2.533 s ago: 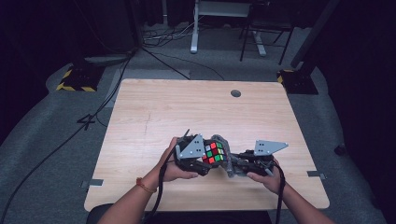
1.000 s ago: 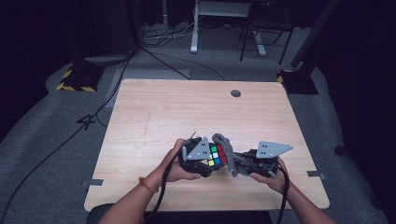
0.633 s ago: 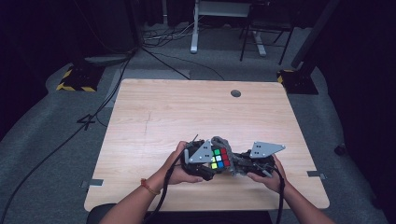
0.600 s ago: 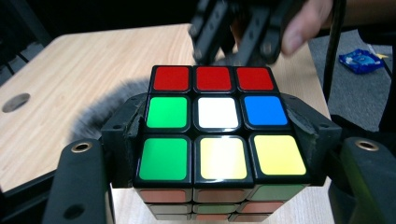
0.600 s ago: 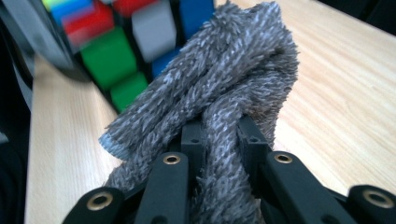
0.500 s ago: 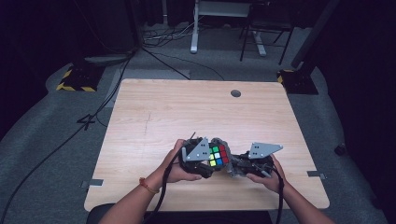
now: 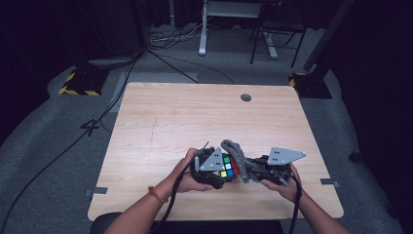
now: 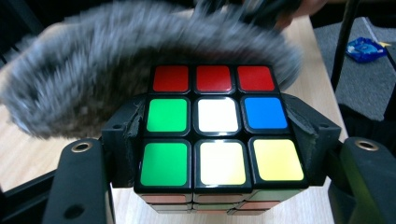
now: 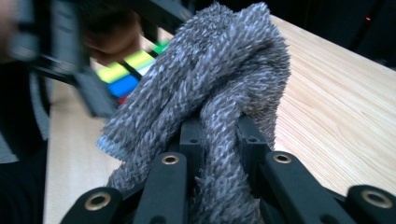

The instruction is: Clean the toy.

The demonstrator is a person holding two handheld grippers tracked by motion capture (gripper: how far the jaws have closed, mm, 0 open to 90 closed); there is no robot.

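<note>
Near edge of the surface (image 7: 146, 126): your left gripper (image 8: 215, 140) has its fingers clamped on the puzzle cube (image 8: 217, 126). Your right gripper (image 9: 219, 140) pinches a bunched grey cloth (image 9: 205, 88), draped against the cube's far red row. Step in hand looks like wiping the cube. Next: drag cloth across the top face. Beyond, bare wood, a grommet (image 7: 246, 97); nothing obstructs.

no words, brands or numbers can be read in any of the views; yellow-and-black hazard stripes (image 7: 78, 91) are seen on the floor at the upper left.
</note>
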